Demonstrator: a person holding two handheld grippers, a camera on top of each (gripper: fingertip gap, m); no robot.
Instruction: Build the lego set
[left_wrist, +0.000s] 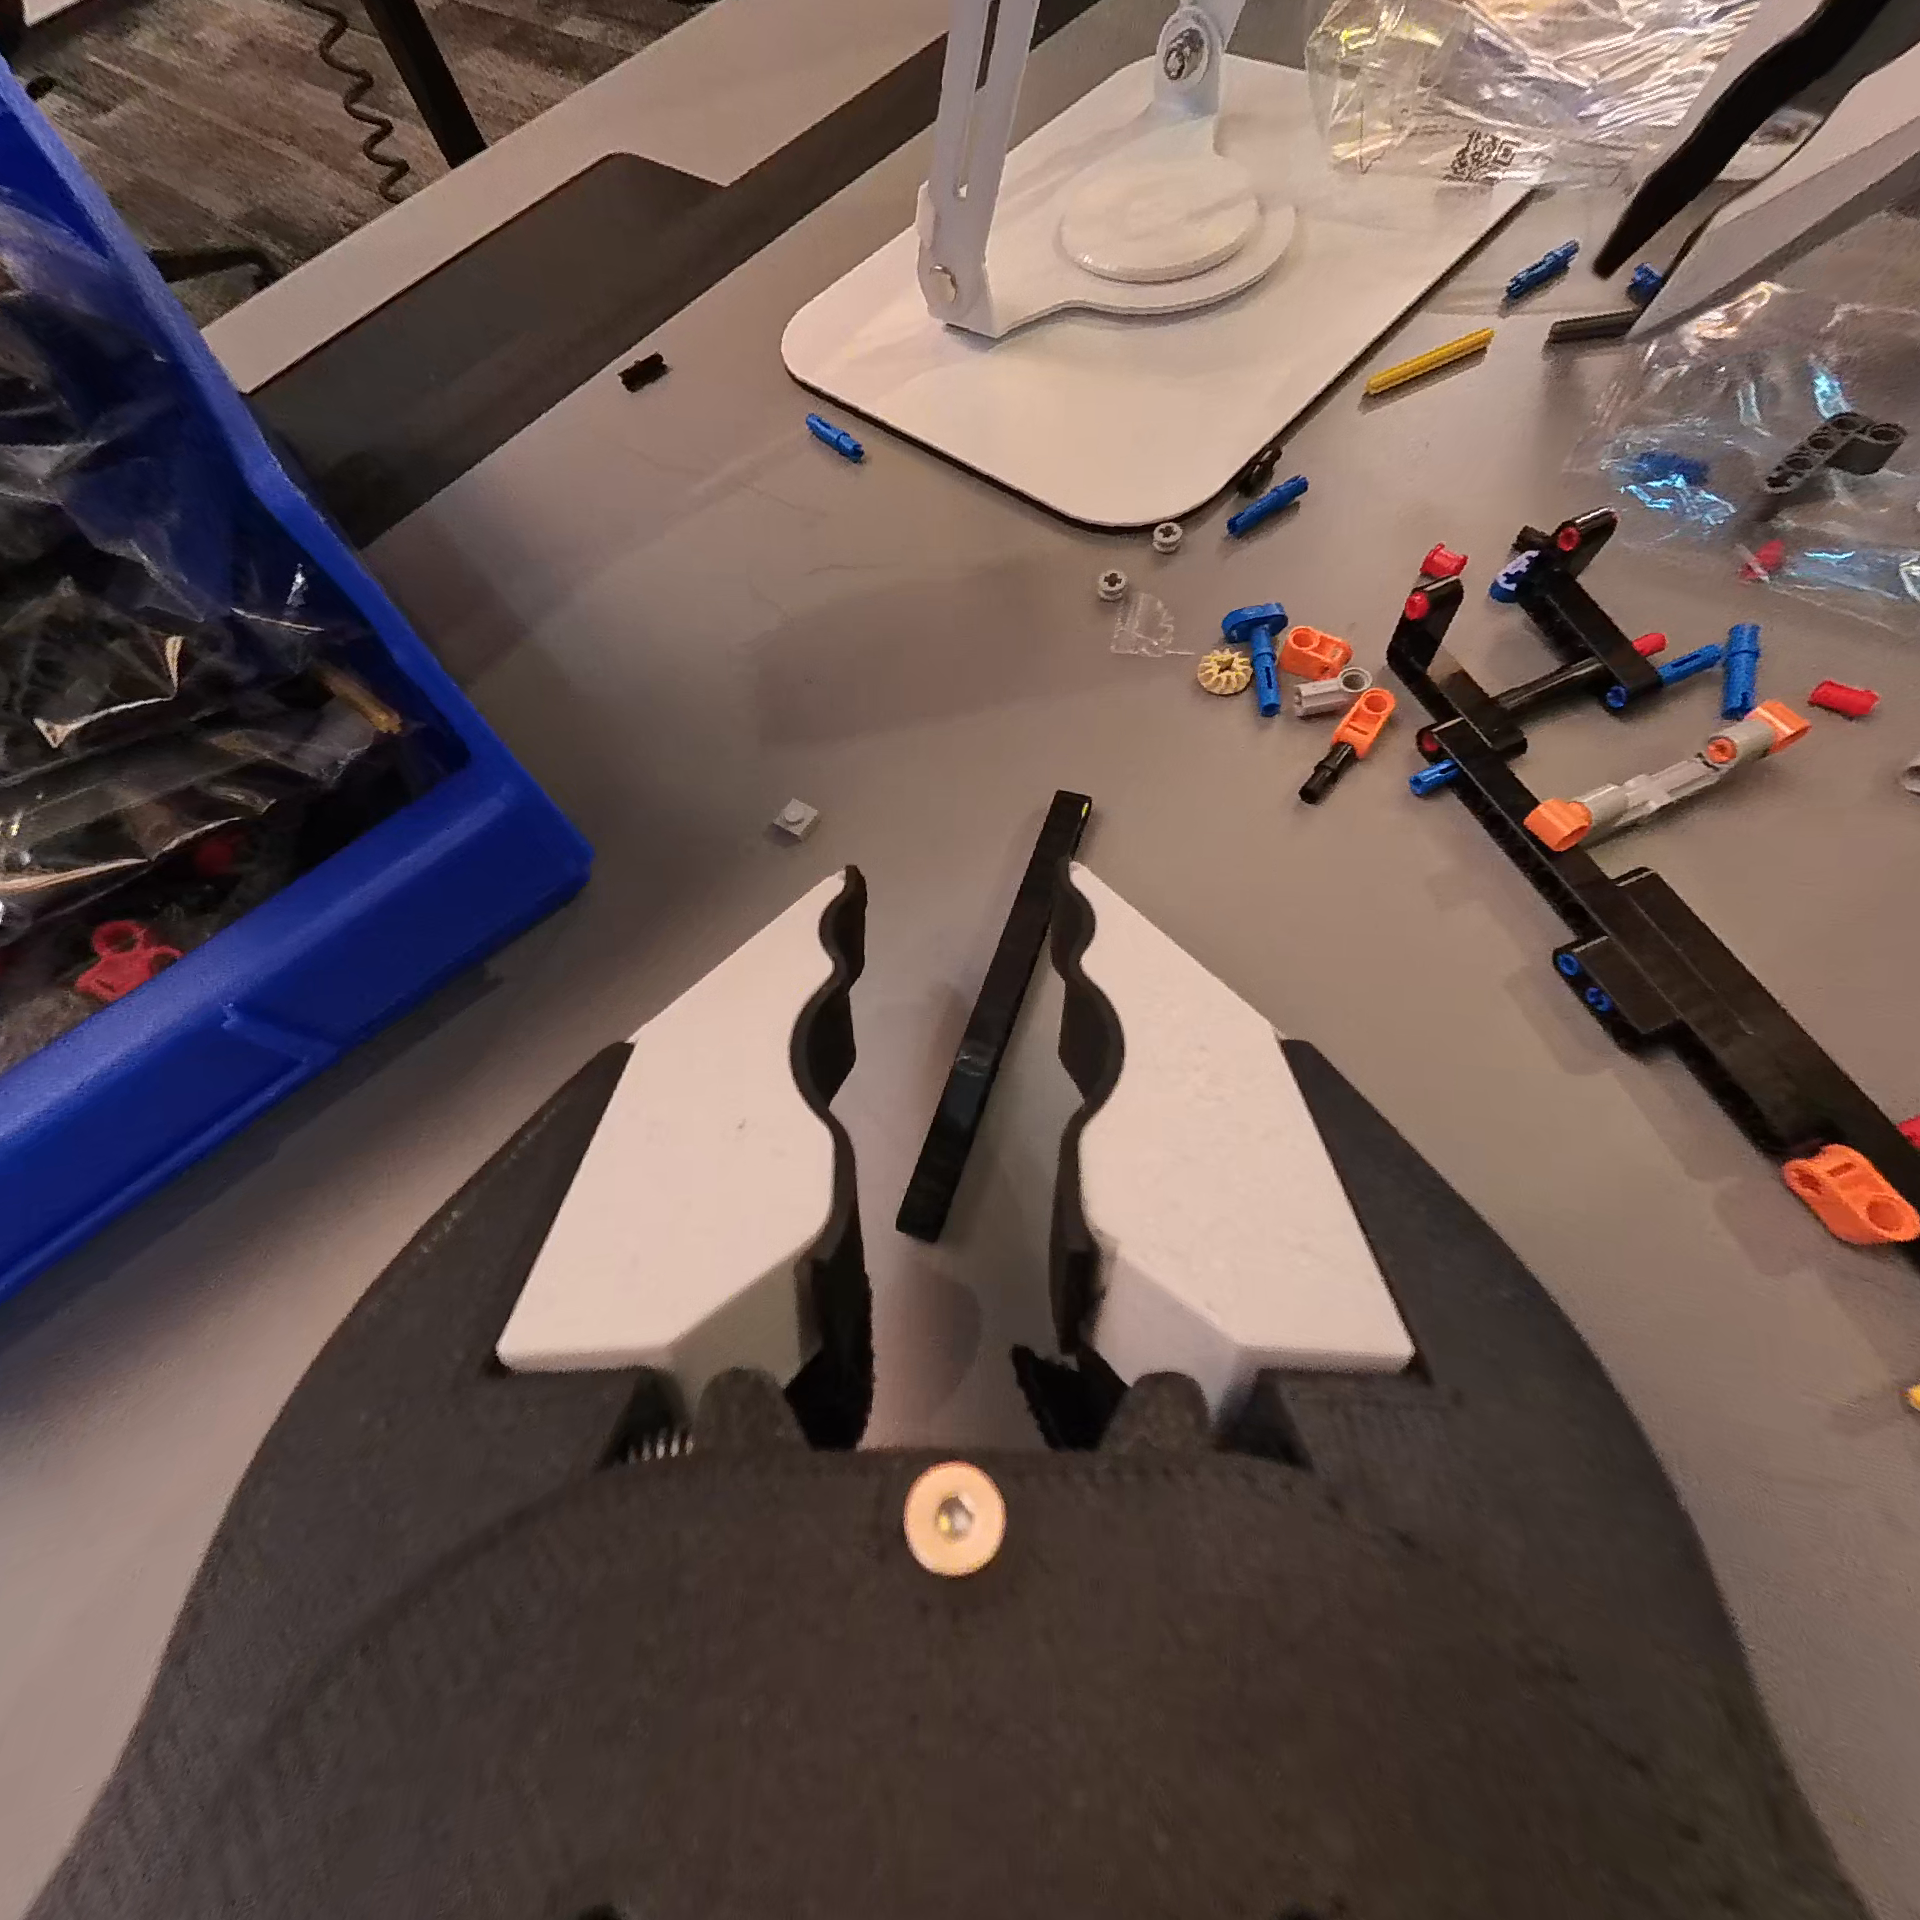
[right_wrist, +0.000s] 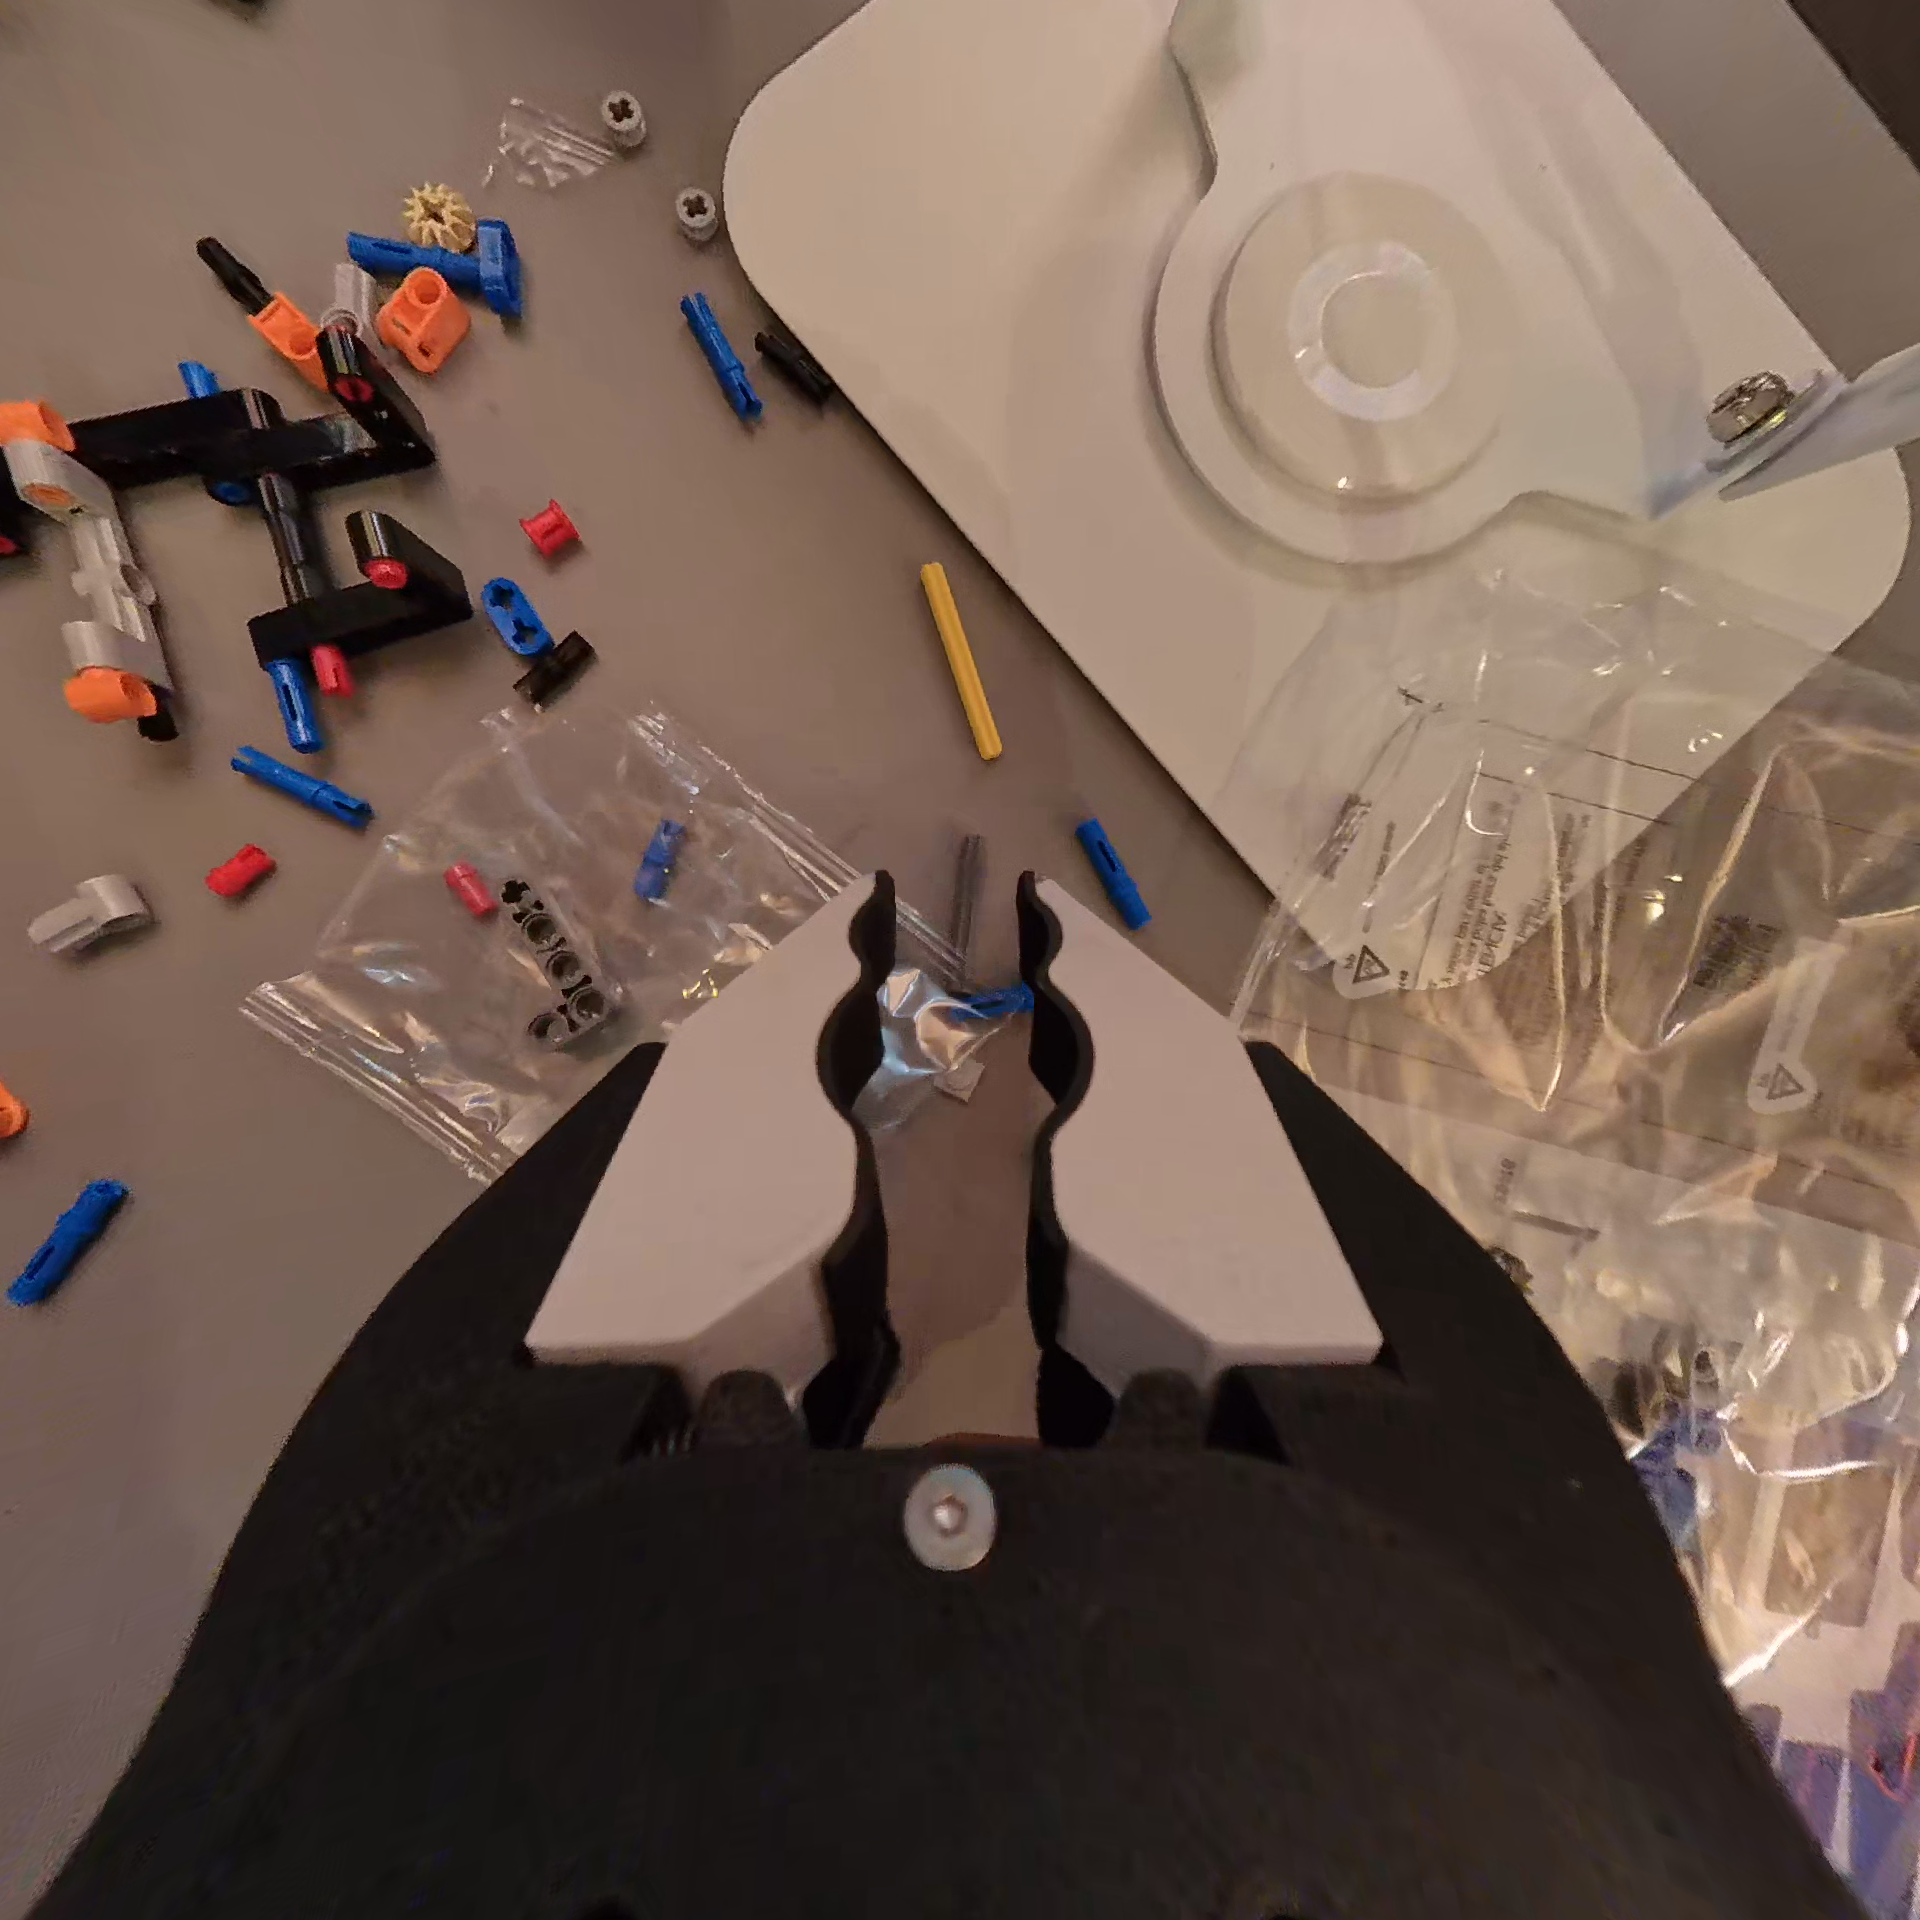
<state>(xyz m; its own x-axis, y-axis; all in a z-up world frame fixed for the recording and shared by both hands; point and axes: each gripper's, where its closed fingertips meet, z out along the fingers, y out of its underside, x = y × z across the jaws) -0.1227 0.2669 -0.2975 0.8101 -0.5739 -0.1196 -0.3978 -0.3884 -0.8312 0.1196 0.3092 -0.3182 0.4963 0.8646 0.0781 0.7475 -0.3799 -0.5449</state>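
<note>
My left gripper (left_wrist: 961, 883) stands with its jaws parted; a long black beam (left_wrist: 992, 1023) lies slanted in the gap, leaning against one finger only, so it is between the fingers but not clamped. My right gripper (right_wrist: 954, 894) is likewise parted and empty, hovering over the corner of a small clear bag (right_wrist: 540, 914), with a dark grey axle (right_wrist: 967, 883) just beyond its tips. The partly built black assembly (left_wrist: 1621, 883) lies well to the right of the left gripper on the grey table (left_wrist: 644, 665). In my judgement the step in hand is securing the beam: I should square the fingers to its long sides, close near its middle so it cannot pivot, and lift it level before carrying it toward the assembly. Counts, as far as visible: one yellow axle (right_wrist: 961, 660), one tan gear (right_wrist: 438, 213), two small grey bushes (right_wrist: 623, 112) near the white stand base (right_wrist: 935, 260), one blue bin (left_wrist: 343, 935) of bagged parts. Loose blue pins are numerous; several overlap, so I cannot give a firm figure.
</note>
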